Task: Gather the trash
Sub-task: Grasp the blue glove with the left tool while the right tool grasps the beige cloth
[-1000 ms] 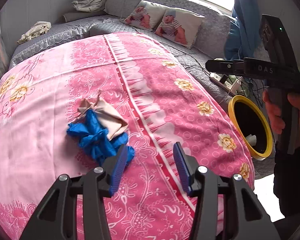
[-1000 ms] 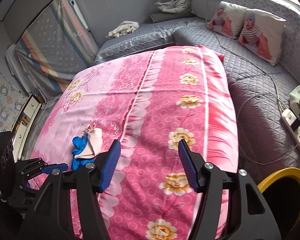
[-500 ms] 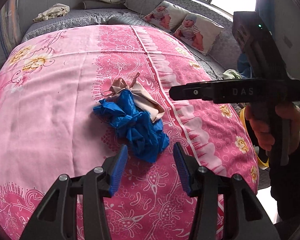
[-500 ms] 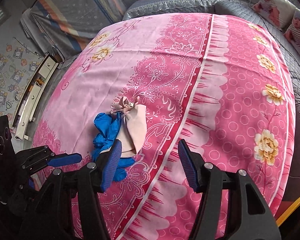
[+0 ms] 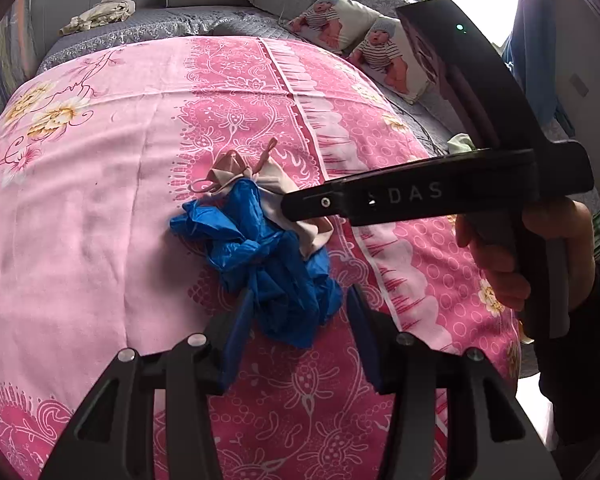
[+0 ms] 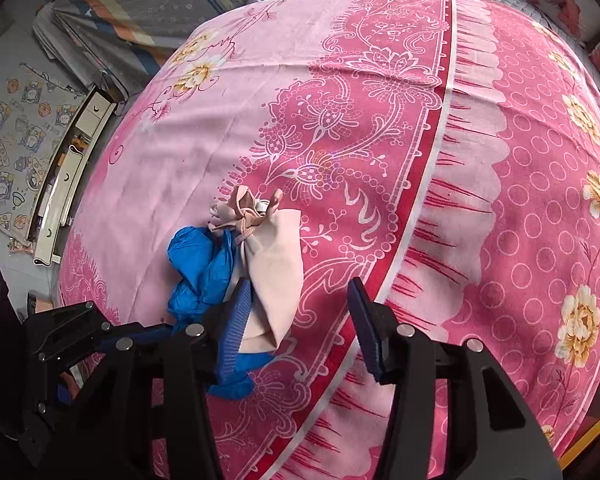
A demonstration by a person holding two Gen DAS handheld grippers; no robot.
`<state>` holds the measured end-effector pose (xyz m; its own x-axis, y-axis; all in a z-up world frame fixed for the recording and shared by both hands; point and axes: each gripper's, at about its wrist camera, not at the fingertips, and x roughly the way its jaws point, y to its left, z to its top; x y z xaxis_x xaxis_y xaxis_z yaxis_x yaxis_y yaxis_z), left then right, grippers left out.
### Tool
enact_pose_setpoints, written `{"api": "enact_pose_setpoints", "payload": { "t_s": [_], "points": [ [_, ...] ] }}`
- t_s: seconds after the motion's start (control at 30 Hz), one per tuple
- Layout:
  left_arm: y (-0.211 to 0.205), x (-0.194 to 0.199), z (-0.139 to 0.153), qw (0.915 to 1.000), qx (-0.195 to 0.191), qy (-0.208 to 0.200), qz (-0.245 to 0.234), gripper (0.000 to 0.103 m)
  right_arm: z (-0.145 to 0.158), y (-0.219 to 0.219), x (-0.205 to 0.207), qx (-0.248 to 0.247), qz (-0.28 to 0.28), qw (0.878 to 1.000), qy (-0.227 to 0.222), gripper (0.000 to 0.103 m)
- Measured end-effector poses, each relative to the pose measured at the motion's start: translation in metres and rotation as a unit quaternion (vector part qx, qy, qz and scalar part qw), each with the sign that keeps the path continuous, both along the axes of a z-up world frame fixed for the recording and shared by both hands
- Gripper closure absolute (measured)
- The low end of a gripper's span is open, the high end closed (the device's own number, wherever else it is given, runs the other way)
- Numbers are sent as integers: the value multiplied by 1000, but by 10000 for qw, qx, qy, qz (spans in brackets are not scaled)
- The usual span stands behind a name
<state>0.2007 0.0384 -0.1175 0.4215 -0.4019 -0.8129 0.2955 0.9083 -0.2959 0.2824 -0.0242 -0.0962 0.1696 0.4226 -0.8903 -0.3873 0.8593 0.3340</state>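
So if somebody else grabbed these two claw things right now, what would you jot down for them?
Left gripper: open, nothing held, its fingers straddling the near end of the crumpled blue plastic.
Right gripper: open, nothing held, just over the beige drawstring pouch.
Things: blue plastic and pouch lie together, touching, on the pink bedspread.
Done: nothing picked up yet.
Left: probably close on the blue plastic and the pouch, lift both and bin them. No whole bin shows; a yellow rim peeks in at the right wrist view's lower corner.
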Motion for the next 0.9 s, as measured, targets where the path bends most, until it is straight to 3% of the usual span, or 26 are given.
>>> {"api": "enact_pose_setpoints", "payload": {
  "t_s": [0.2,0.37,0.53,0.9],
  "points": [
    [-4,10,-14,9996,35,285,44,59,-5,7,10,10,50,9999,120,59],
    [-1,16,-21,9992,68,369,164,83,-5,14,15,-1,159,9997,162,74],
    [3,19,-25,9988,8,429,228,95,-2,20,17,-65,248,9996,80,81],
    [5,10,-15,9994,-51,300,154,99,8,18,32,-86,-35,9995,-294,91]
  ]
}}
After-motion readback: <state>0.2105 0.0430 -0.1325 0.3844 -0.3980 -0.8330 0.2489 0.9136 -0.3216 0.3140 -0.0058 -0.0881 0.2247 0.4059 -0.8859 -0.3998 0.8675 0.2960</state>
